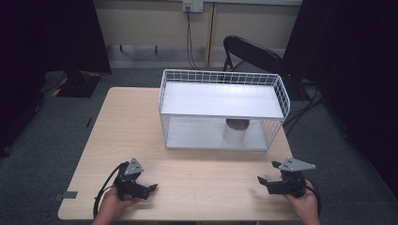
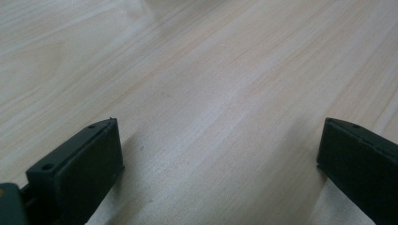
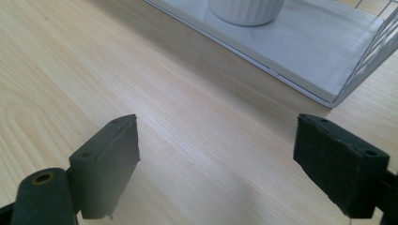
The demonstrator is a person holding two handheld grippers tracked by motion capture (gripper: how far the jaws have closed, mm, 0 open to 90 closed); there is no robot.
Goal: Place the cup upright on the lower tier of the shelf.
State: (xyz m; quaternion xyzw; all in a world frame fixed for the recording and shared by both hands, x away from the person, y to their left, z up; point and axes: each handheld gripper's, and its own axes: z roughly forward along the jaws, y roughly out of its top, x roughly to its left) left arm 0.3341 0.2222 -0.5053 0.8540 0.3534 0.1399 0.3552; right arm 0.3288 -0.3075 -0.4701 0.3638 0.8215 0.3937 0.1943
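Note:
A white wire rack (image 1: 224, 108) with two shelves stands at the back middle of the wooden table (image 1: 126, 122). A white ribbed cup (image 1: 236, 131) sits on its lower shelf, right of centre. The cup's base (image 3: 246, 10) and the lower shelf's front edge (image 3: 300, 51) show at the top of the right gripper view. My left gripper (image 1: 151, 189) rests near the front left of the table, open, with bare wood between its jaws (image 2: 220, 154). My right gripper (image 1: 264, 180) is at the front right, open and holding nothing, pointing left across the table.
A black folding chair (image 1: 253, 54) stands behind the rack. Dark curtains hang at both sides. A power cable (image 1: 190, 37) runs down the back wall. Grey carpet surrounds the table. Bare wood lies between the grippers and in front of the rack.

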